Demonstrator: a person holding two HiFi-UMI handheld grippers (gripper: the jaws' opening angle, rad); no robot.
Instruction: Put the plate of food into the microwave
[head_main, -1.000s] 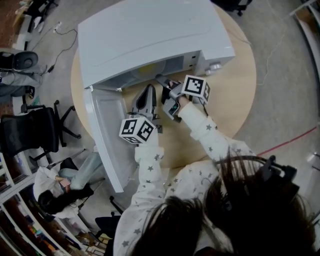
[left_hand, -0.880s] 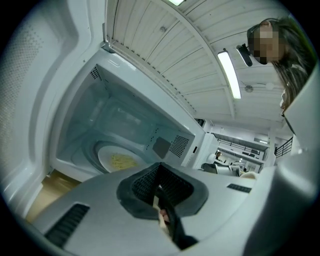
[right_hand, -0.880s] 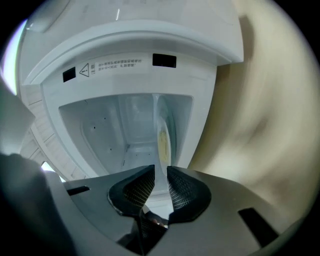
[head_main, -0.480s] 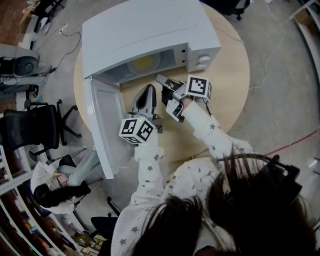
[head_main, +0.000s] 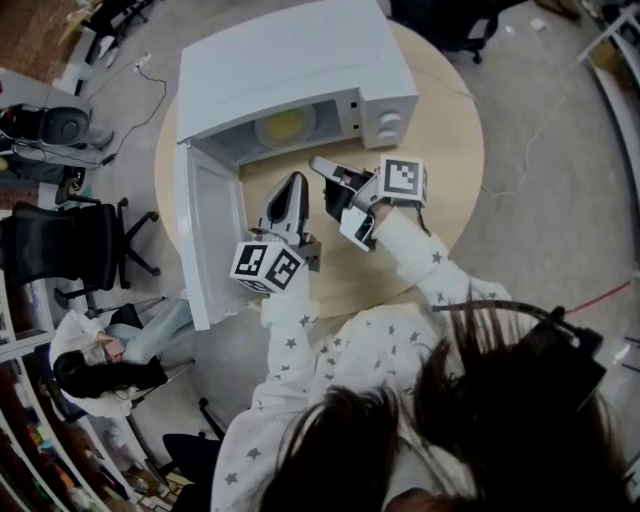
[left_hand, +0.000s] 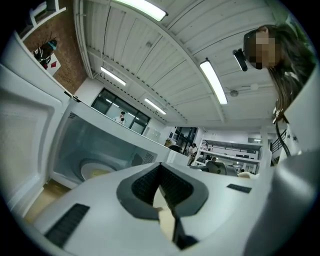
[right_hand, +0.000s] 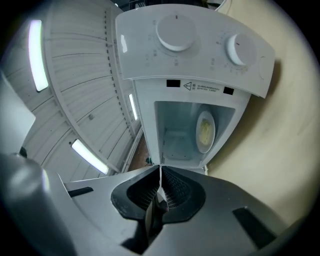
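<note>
"White microwave (head_main: 300, 60) on the round wooden bench (head_main: 445, 150), its door (head_main: 208, 235) swung wide at the left of the frame. Where is the plate of food?"

"Inside. The plate (head_main: 285, 127), with something yellow on it, lies flat on the cavity floor, upper middle of the head view, well behind the sill. The right gripper view shows it in there too."

"And the tools?"

"Both hang over the bench just in front of the opening, tips pointing up the frame at the cavity. The left tool (head_main: 295, 182) has its jaws pressed together with nothing between them. The right tool (head_main: 320, 163) is the same, its pads meeting in a thin line, empty. Neither touches the plate or the microwave."

"So the plate itself looks settled?"

"I judge so; what seems left is the door. It hinges at the left end of the opening and its long edge runs down toward the lower left. The left tool sits just beside its inner face, while the right tool is farther off, toward the knob side. The plate lies straight ahead of both."

"Which hand closes it, then?"

"Probably the left, being nearer. But both tools stand in the path the door would sweep, so I'd expect them to clear out first."
</note>
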